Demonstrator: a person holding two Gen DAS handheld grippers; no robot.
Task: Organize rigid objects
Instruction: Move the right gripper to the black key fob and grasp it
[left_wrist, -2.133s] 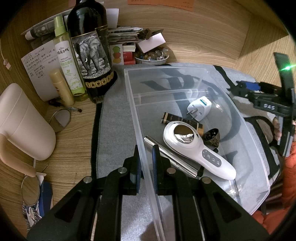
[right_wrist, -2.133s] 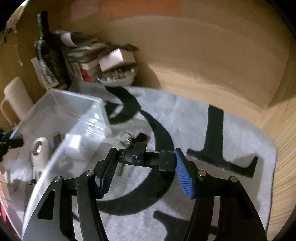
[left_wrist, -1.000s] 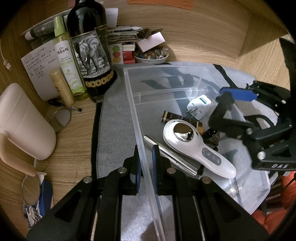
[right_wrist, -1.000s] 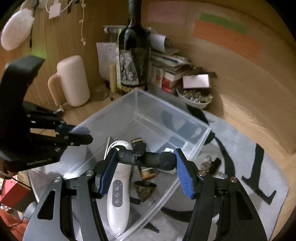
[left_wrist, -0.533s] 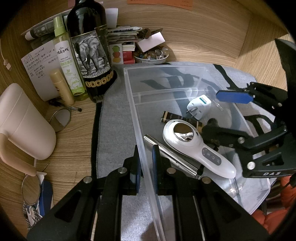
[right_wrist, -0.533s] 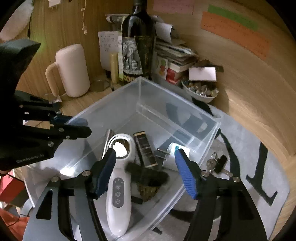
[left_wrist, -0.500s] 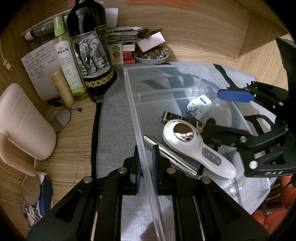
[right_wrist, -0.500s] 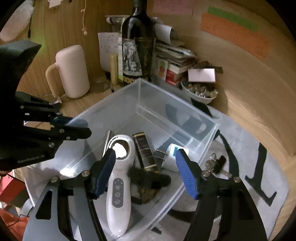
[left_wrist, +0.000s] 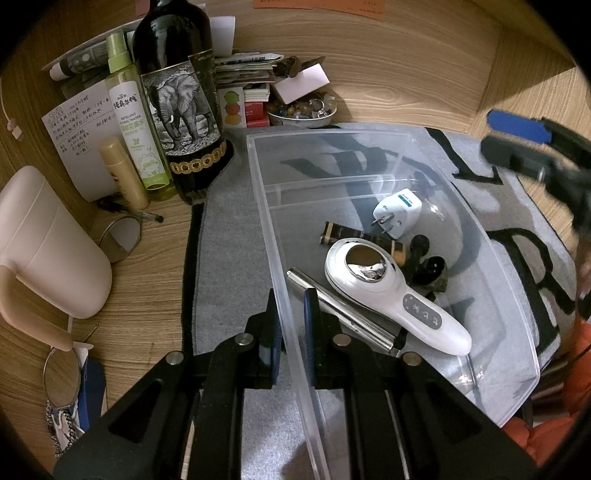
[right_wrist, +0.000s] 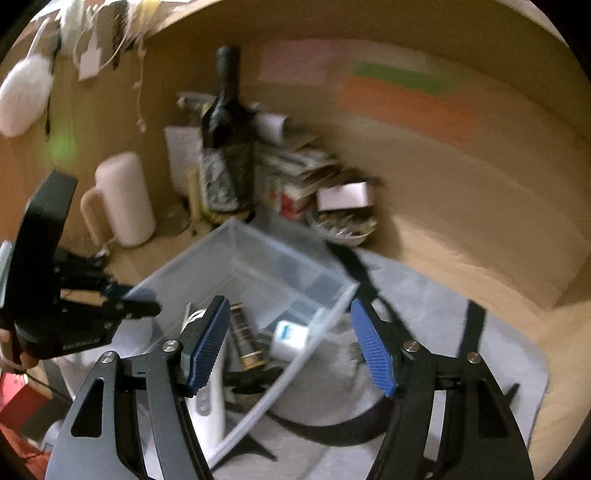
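A clear plastic bin (left_wrist: 332, 140) lies on a grey mat. In it are a white handheld device (left_wrist: 391, 291), a white plug adapter (left_wrist: 397, 210), a dark gold-banded tube (left_wrist: 354, 234), a silver pen (left_wrist: 332, 301) and a black clip microphone (left_wrist: 417, 251) beside a dark small object. My left gripper (left_wrist: 290, 325) is shut on the bin's near wall. My right gripper (right_wrist: 288, 343) is open and empty, above the bin's right side; it also shows blurred in the left wrist view (left_wrist: 532, 147). The bin (right_wrist: 243, 273) shows in the right wrist view.
A wine bottle (left_wrist: 181, 96), a spray bottle (left_wrist: 136, 125), a beige tube, notes, books and a bowl of trinkets (left_wrist: 303, 110) crowd the back. A pink jug (left_wrist: 40, 240) stands at the left. Keys (right_wrist: 354, 354) lie on the mat right of the bin.
My right gripper carried the black microphone over the bin, opened and dropped it in, then rose and pulled back to the right. The left gripper has kept its hold on the bin wall.
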